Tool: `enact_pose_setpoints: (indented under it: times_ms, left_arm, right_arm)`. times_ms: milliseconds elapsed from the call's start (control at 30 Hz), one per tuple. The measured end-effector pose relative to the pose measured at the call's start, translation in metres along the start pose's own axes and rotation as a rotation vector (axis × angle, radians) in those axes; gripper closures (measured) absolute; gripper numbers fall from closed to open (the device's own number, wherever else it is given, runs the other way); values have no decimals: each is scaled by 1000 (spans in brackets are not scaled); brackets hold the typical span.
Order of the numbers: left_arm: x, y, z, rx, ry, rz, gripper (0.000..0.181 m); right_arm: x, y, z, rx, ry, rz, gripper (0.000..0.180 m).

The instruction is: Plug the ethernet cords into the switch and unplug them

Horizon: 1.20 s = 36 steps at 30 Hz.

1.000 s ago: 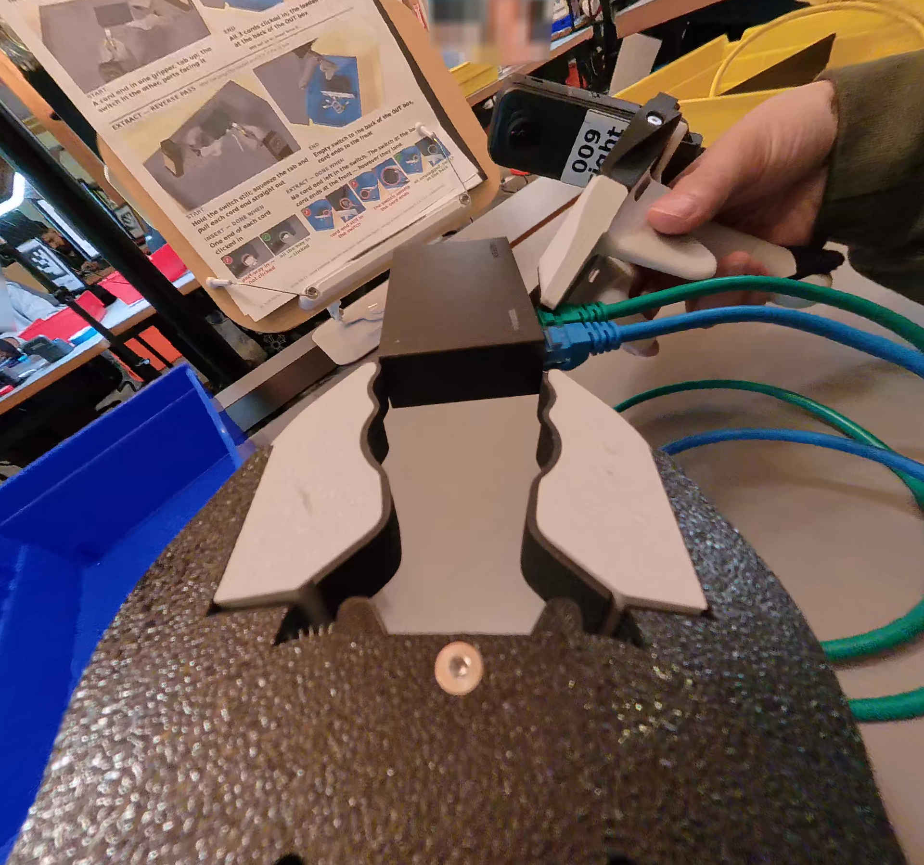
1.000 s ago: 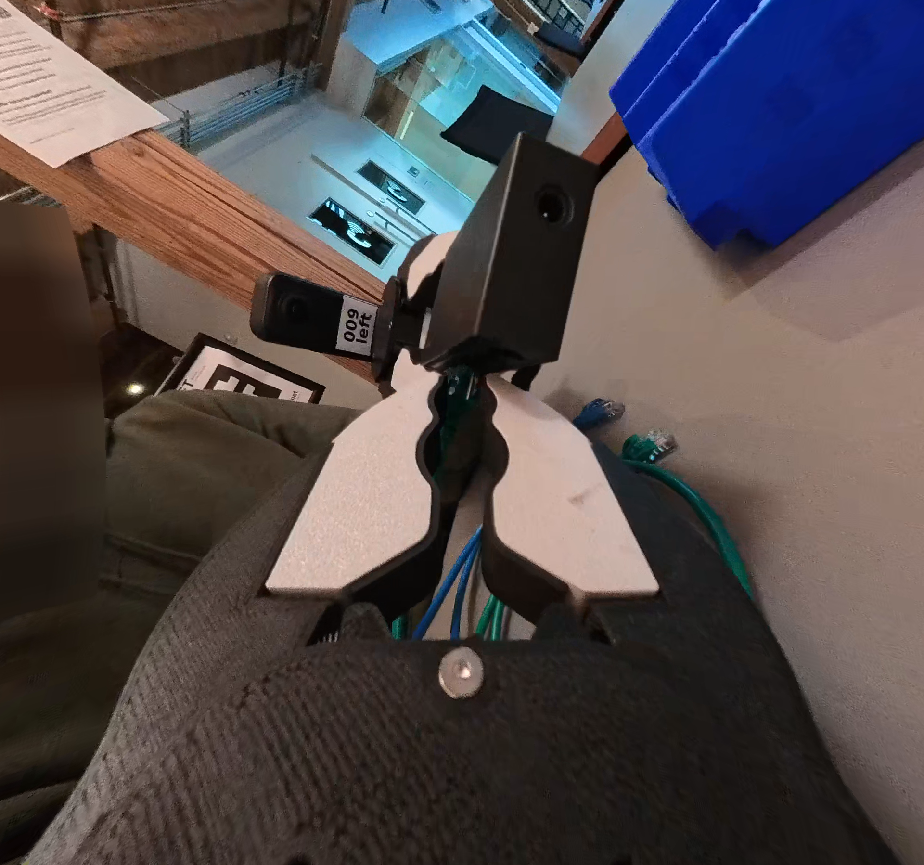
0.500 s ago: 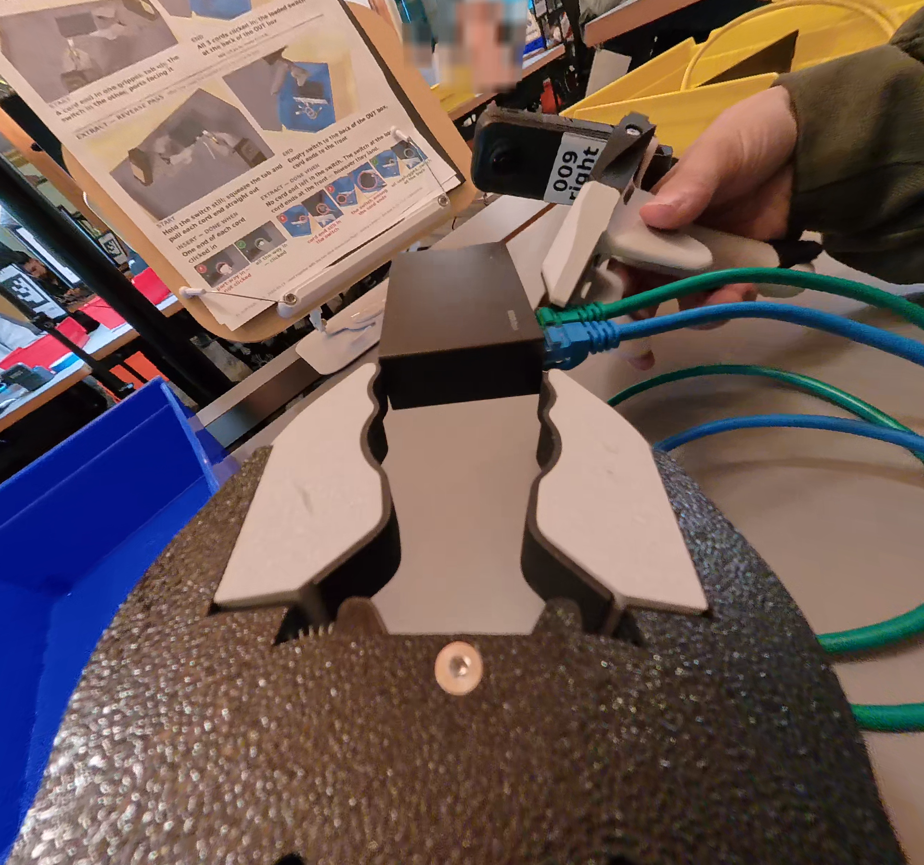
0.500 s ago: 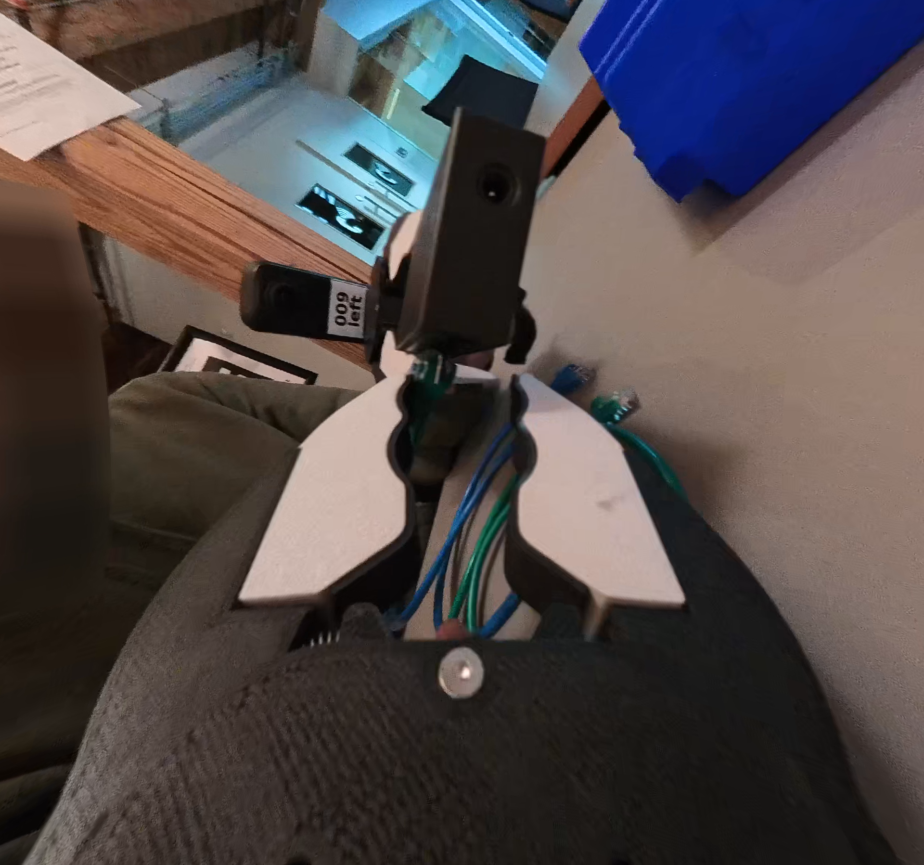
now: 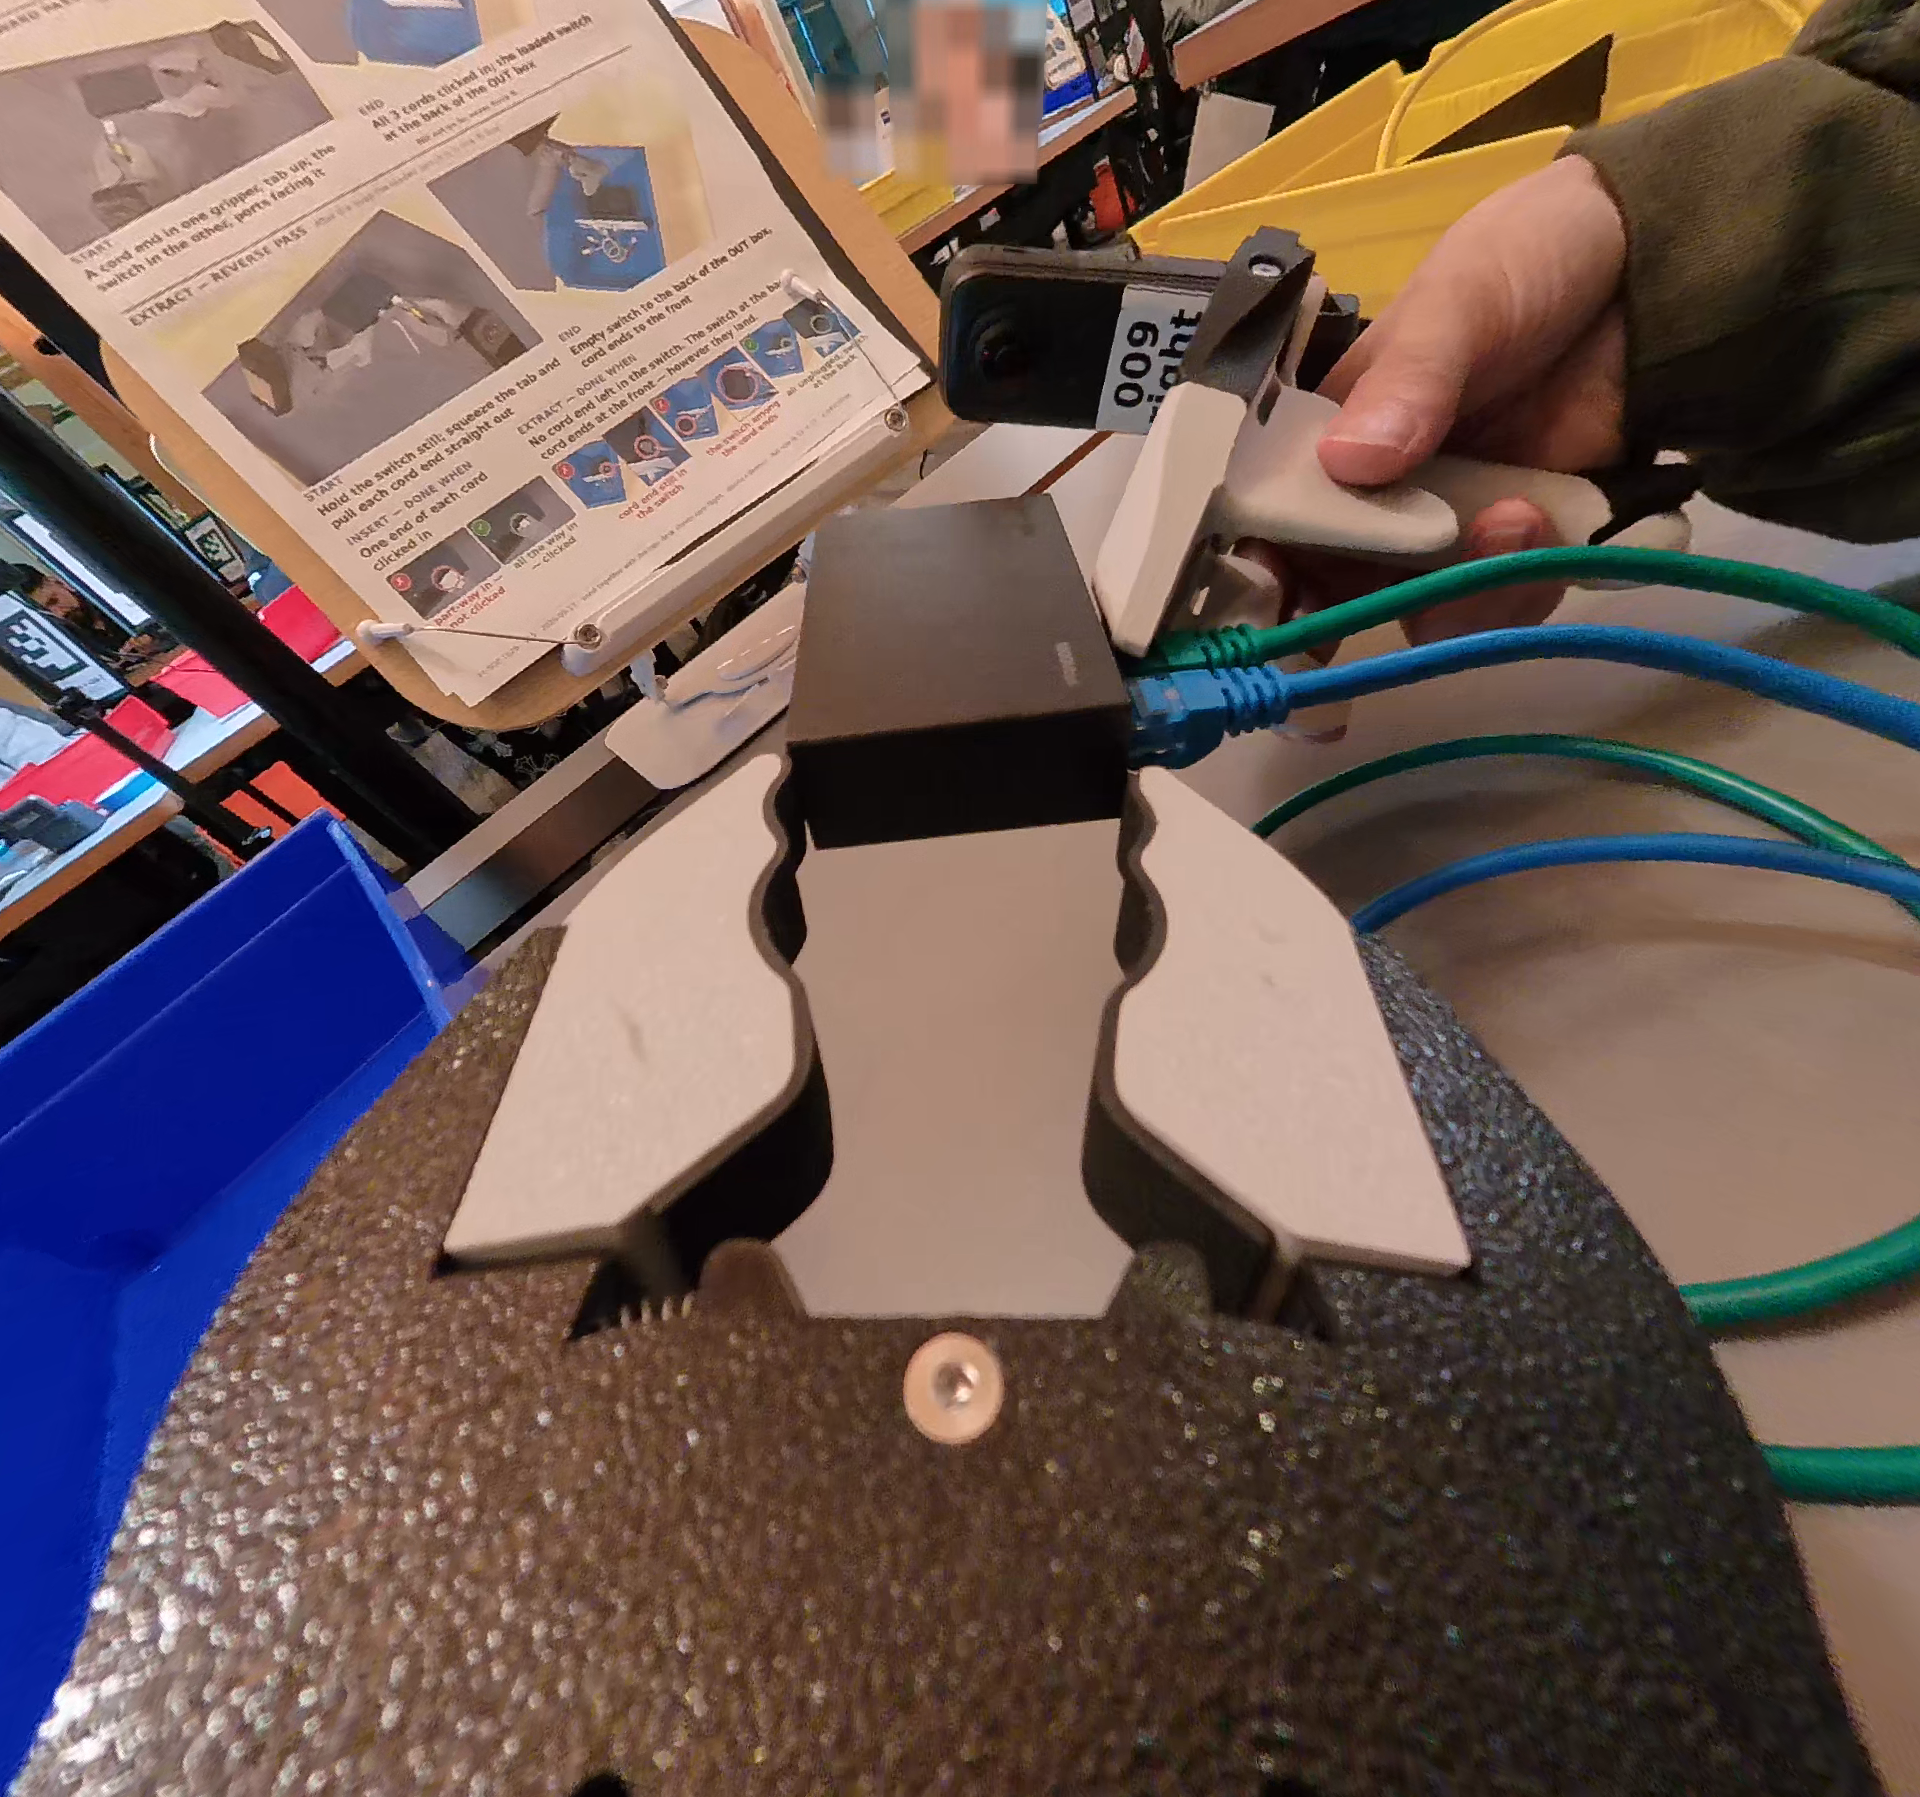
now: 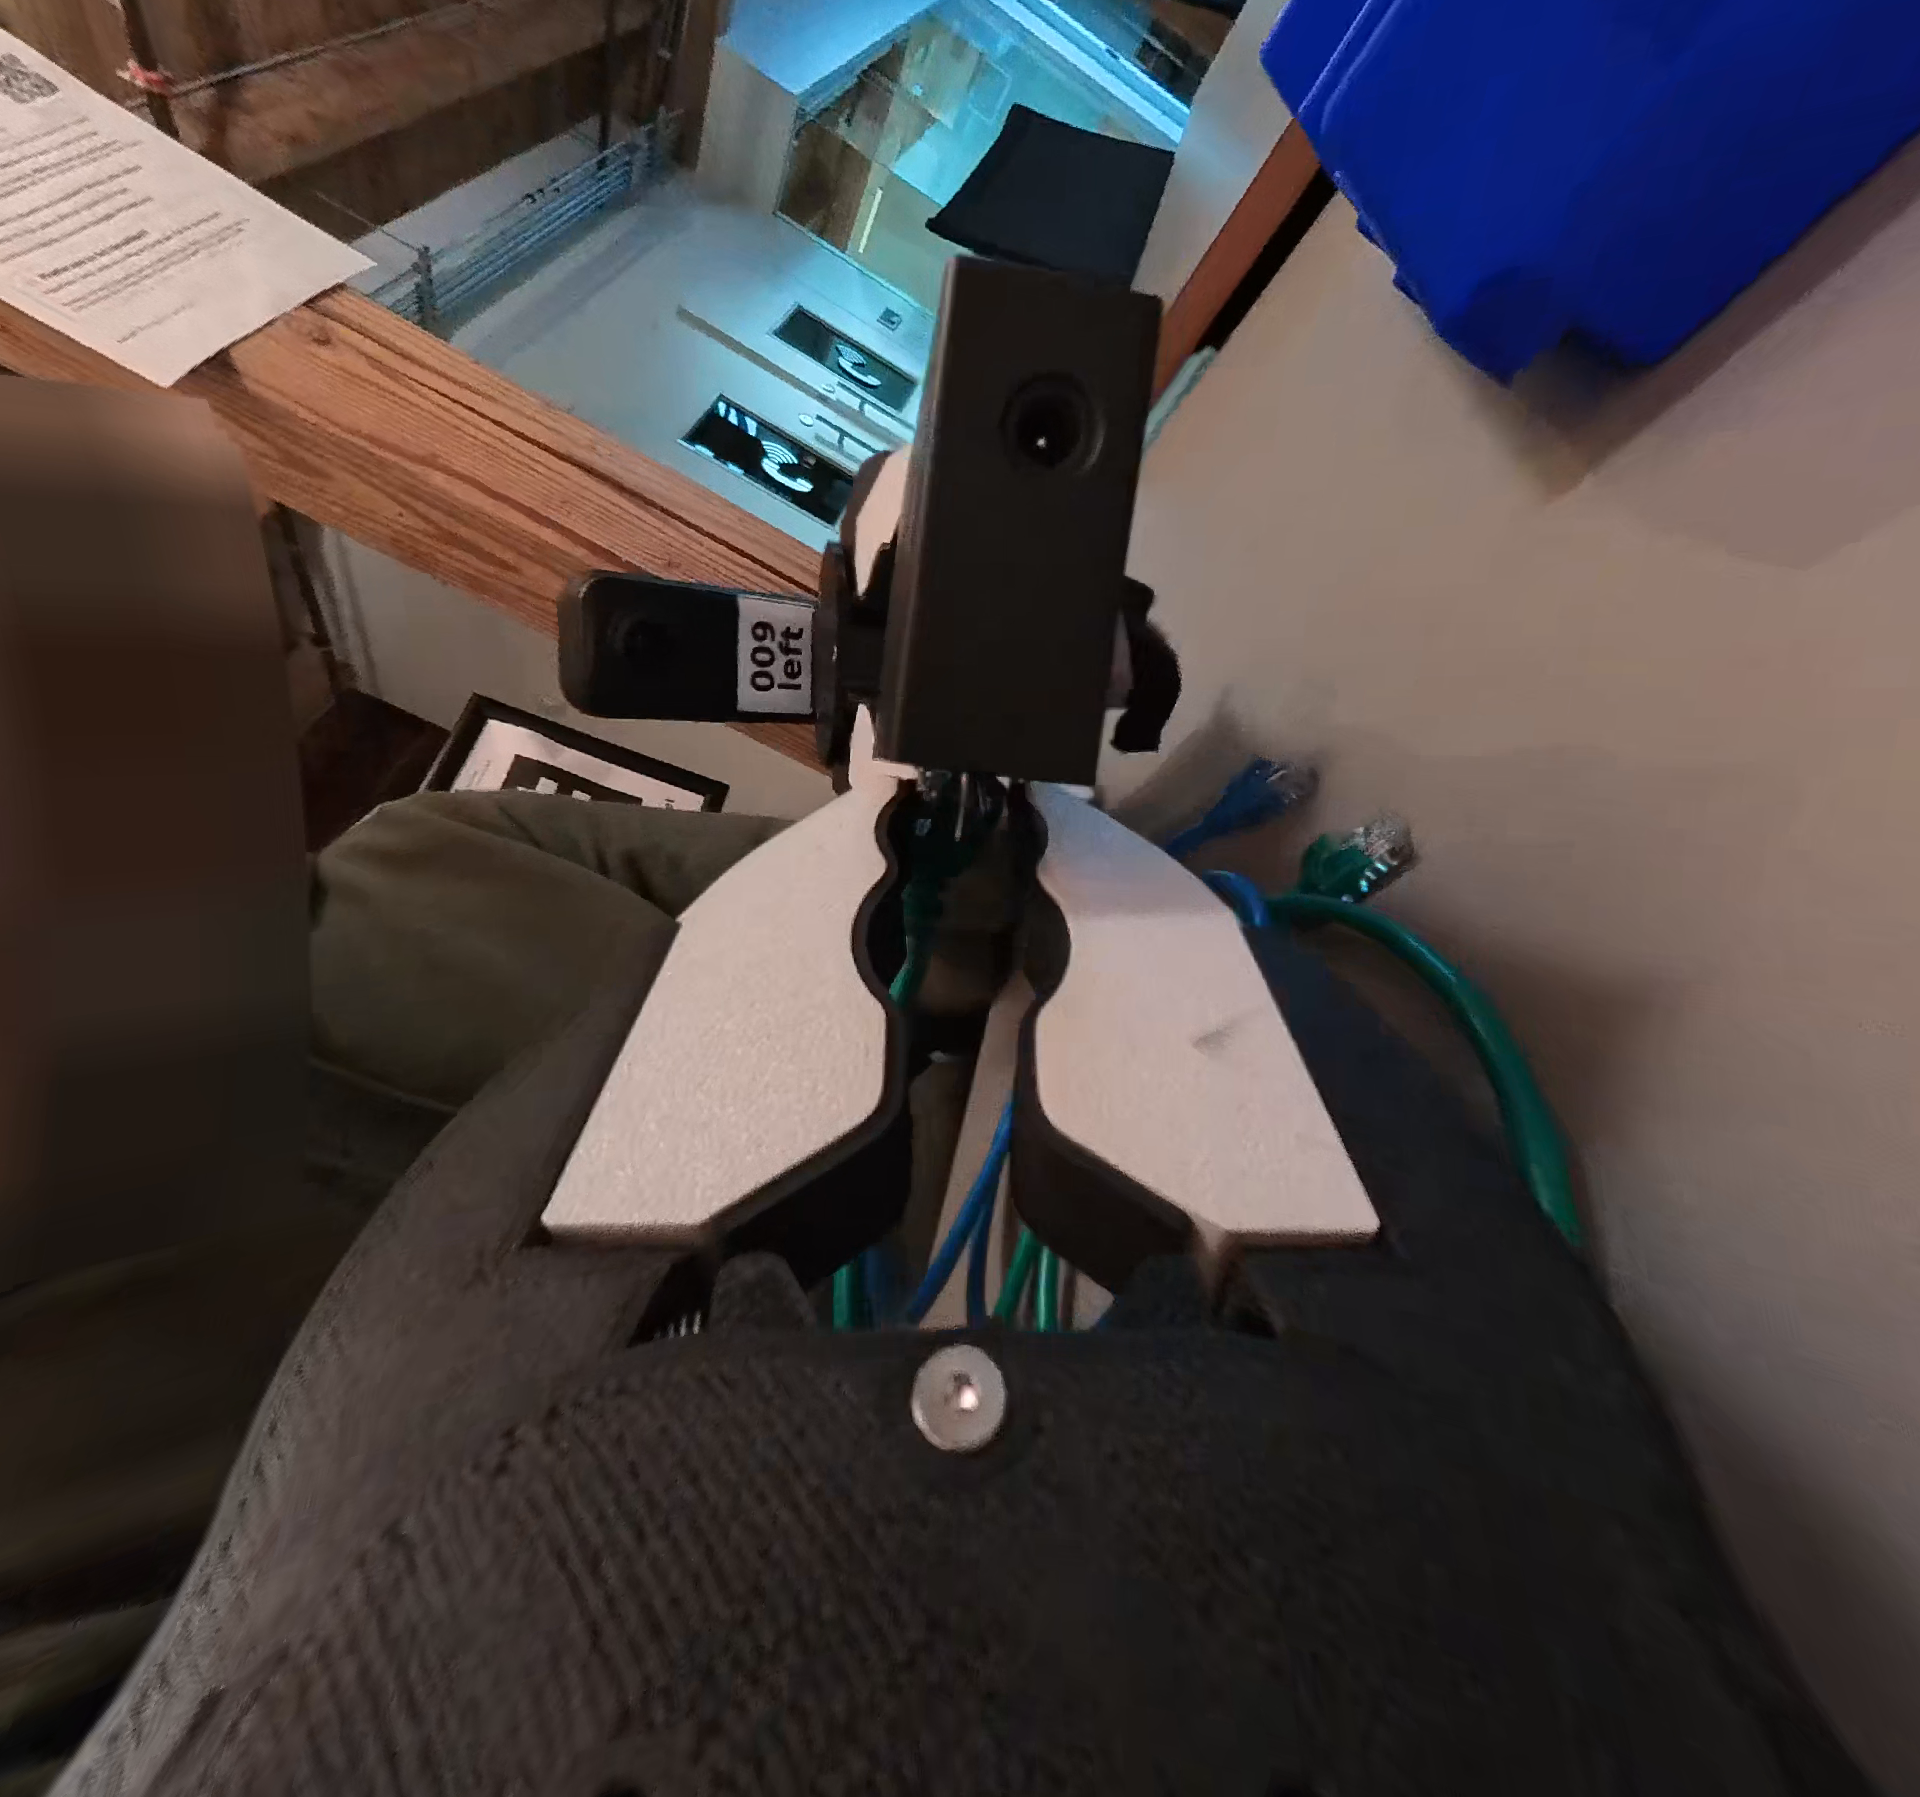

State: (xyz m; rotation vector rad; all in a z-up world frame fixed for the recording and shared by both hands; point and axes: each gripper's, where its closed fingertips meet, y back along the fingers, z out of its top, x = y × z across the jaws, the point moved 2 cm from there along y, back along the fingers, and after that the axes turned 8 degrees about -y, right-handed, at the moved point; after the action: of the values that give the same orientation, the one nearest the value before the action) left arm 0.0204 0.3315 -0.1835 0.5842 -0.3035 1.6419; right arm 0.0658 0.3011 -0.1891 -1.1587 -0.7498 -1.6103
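My left gripper (image 5: 956,791) is shut on the near end of the black switch (image 5: 951,635) and holds it above the table. A green cord's plug (image 5: 1205,651) and a blue cord's plug (image 5: 1195,703) sit in ports on the switch's right side. My right gripper (image 6: 966,807) faces the ports under the switch (image 6: 1018,542), with its jaws closed on the green plug (image 6: 925,874). It also shows in the left wrist view (image 5: 1153,542), held by a hand. A loose blue plug (image 6: 1262,791) and a loose green plug (image 6: 1361,854) lie on the table.
A blue bin (image 5: 156,1072) stands at the left, also in the right wrist view (image 6: 1610,85). An instruction sheet on a clipboard (image 5: 436,293) leans behind the switch. Yellow bins (image 5: 1403,137) stand at the back right. Cord loops (image 5: 1662,812) lie on the beige table (image 5: 1662,1072).
The right gripper's jaws opened wider half a second ago and have narrowed again around the green plug. The switch has turned more end-on to the right gripper. The left gripper keeps its hold.
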Motion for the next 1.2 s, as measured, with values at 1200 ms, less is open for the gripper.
enact_pose_setpoints:
  times_ms: [1200]
  left_arm:
    - [-11, -3, -14, -58, 41, -43, 123]
  right_arm:
    - [-5, -1, -13, 11, -30, -251, 164]
